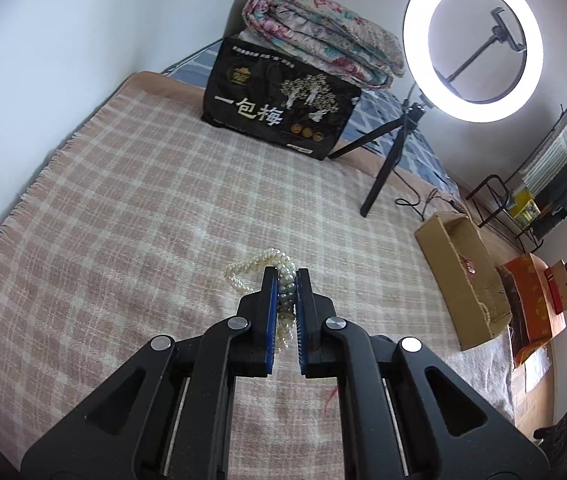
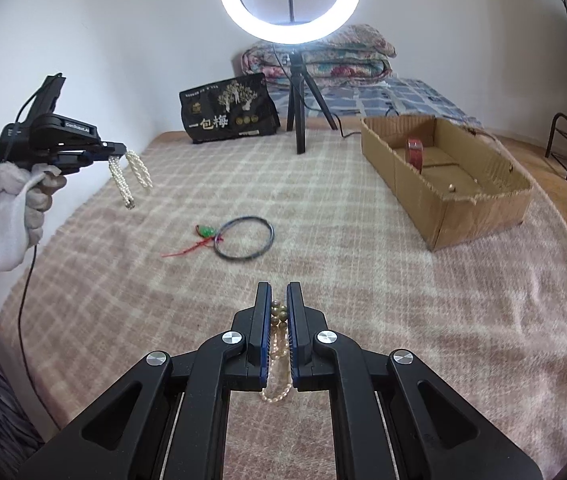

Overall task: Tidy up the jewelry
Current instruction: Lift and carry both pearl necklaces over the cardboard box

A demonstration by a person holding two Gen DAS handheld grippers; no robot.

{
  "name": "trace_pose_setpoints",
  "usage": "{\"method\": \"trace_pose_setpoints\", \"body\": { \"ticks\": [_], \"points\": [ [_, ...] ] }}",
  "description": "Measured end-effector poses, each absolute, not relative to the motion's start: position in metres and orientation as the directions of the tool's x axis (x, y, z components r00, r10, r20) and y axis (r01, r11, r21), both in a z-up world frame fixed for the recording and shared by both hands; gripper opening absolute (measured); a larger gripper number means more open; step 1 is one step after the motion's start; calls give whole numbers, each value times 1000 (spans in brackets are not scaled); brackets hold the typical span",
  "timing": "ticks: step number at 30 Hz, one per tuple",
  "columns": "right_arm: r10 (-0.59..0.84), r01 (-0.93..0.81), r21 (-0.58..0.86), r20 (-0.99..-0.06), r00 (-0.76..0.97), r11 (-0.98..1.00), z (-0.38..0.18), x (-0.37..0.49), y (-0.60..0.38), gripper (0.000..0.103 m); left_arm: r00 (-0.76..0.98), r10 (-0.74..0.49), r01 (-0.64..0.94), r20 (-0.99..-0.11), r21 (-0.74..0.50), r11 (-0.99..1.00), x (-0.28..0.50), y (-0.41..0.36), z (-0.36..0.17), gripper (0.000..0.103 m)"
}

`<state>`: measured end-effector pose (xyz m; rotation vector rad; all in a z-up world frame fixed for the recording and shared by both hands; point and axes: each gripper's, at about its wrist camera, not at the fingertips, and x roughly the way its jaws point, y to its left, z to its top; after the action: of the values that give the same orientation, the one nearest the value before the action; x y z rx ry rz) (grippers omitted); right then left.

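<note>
The left claw point(image 1: 286, 276) is clenched on a white pearl bracelet point(image 1: 252, 270), whose loops hang free above the bed's checked blanket point(image 1: 131, 208); in the right wrist view that claw point(image 2: 117, 151) sits at ten o'clock, gripped by a gloved hand point(image 2: 11, 208). The right claw point(image 2: 279, 292) is clamped on a brown bead strand point(image 2: 277, 344), its lower loop dangling between the fingers. Just beyond it, at twelve o'clock, a dark bangle point(image 2: 244, 238) lies on the blanket beside a green charm on red cord point(image 2: 205, 233). At two o'clock stands an open cardboard box point(image 2: 479, 216) holding a red strap point(image 2: 415, 154). Farther back stand a ring light point(image 2: 290, 0) on its tripod and a black bag point(image 2: 227, 110).
</note>
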<state>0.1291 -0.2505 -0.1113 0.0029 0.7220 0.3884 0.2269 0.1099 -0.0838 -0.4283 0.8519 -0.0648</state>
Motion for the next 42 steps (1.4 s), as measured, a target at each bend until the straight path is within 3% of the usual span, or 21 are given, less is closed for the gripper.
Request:
{"method": "trace_pose_setpoints", "body": {
  "ticks": [25,42],
  "points": [
    [312,-379,-2,-564,764,926,-13,158,-276,6,679,-346,85,-647,-399,913,244,31,-32,6],
    [229,-307,-62,-532,815,950,44,223,-323,6,661,-453,262,-598,-382,886,297,-79,15,6]
  ]
}}
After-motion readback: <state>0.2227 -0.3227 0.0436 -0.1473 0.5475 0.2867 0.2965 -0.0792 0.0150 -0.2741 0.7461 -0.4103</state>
